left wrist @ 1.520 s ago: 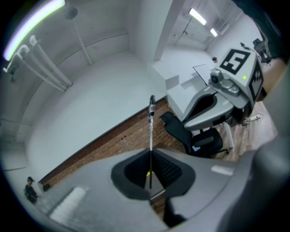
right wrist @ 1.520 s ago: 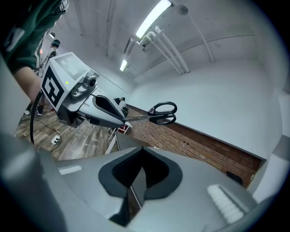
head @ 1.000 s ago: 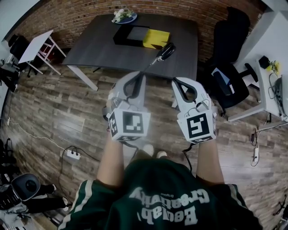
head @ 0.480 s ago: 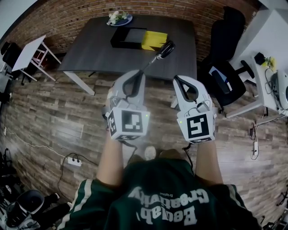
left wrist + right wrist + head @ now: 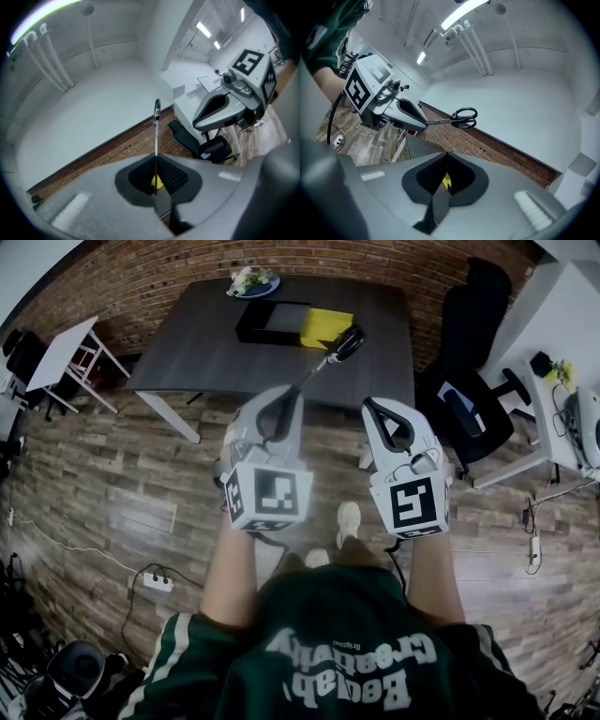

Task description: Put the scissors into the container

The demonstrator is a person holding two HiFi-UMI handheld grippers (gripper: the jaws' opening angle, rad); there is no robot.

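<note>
The left gripper (image 5: pixel 294 393) has its fingers pinched tight on the blades of the scissors (image 5: pixel 334 352). Their long axis runs straight out ahead of the fingers, black handles foremost, above the desk (image 5: pixel 187 348). The black container (image 5: pixel 270 322) lies beyond the fingertips, slightly to the left of the handles. The right gripper (image 5: pixel 368 406), fingers closed on nothing, hangs alongside, so the left one looks set to carry them in.

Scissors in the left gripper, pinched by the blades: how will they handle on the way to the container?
Probably stiff: the scissors stick straight out of the left gripper without sagging. Apt to pivot or slip, I'd guess: the jaws pinch only the thin, smooth blades, while the bulkier black handles sit far out. Unlikely to roll once laid flat.
</note>
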